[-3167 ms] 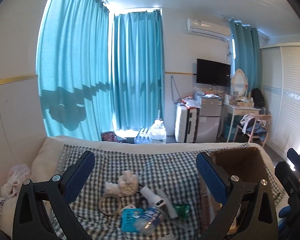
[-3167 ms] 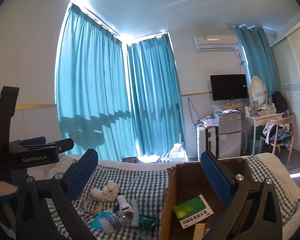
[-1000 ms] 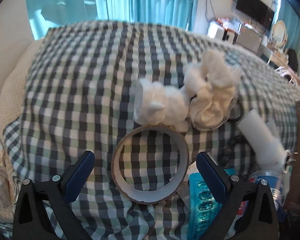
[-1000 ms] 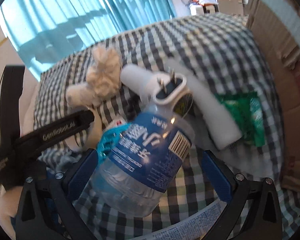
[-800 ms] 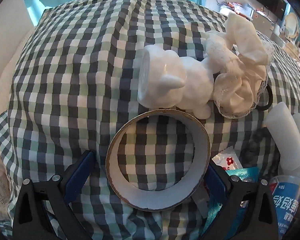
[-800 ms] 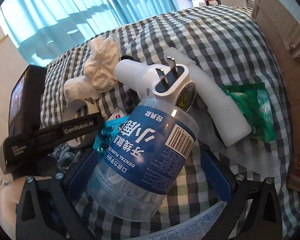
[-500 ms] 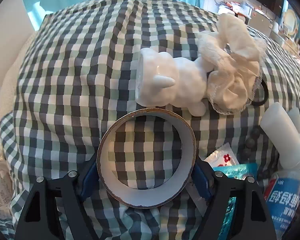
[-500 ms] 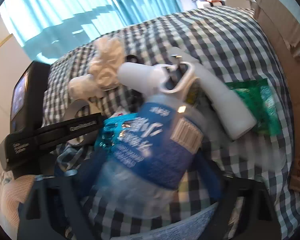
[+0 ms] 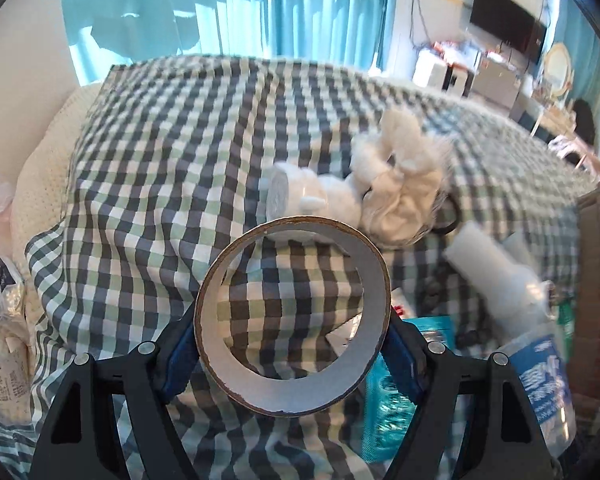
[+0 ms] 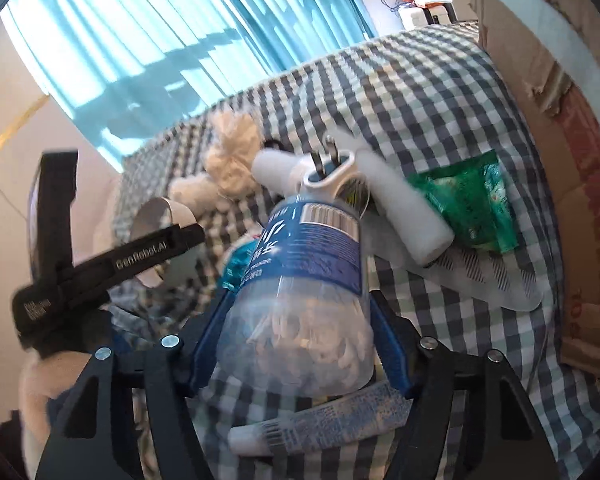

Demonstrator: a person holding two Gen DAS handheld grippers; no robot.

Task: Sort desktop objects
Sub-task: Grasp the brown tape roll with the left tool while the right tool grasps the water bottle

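the left gripper (image 9: 292, 344) had its blue fingers (image 9: 178, 354) clamped on a tape ring (image 9: 292, 316), gripping it from both sides and holding it tilted above the checked cloth (image 9: 180, 160). the right gripper (image 10: 296, 344) was clamped on a clear bottle (image 10: 304, 292) with a blue label, its far end pointing up toward a white plug (image 10: 328, 172). the surface looked like a bed covered by the green, white and dark checked cloth, with a cream knit cover (image 9: 48, 152) showing past its left edge. on the cloth lay a white plush toy (image 9: 312, 200) touching a white frilly scrunchie (image 9: 400, 184), a white tube (image 10: 404, 208), a green packet (image 10: 476, 208) and a teal packet (image 9: 388, 396). a cardboard box (image 10: 560, 120) stood against the right side of the bed. behind, teal curtains (image 9: 220, 12) covered bright windows; a wall television (image 9: 508, 28) and a round mirror (image 9: 558, 66) sat at the far right.
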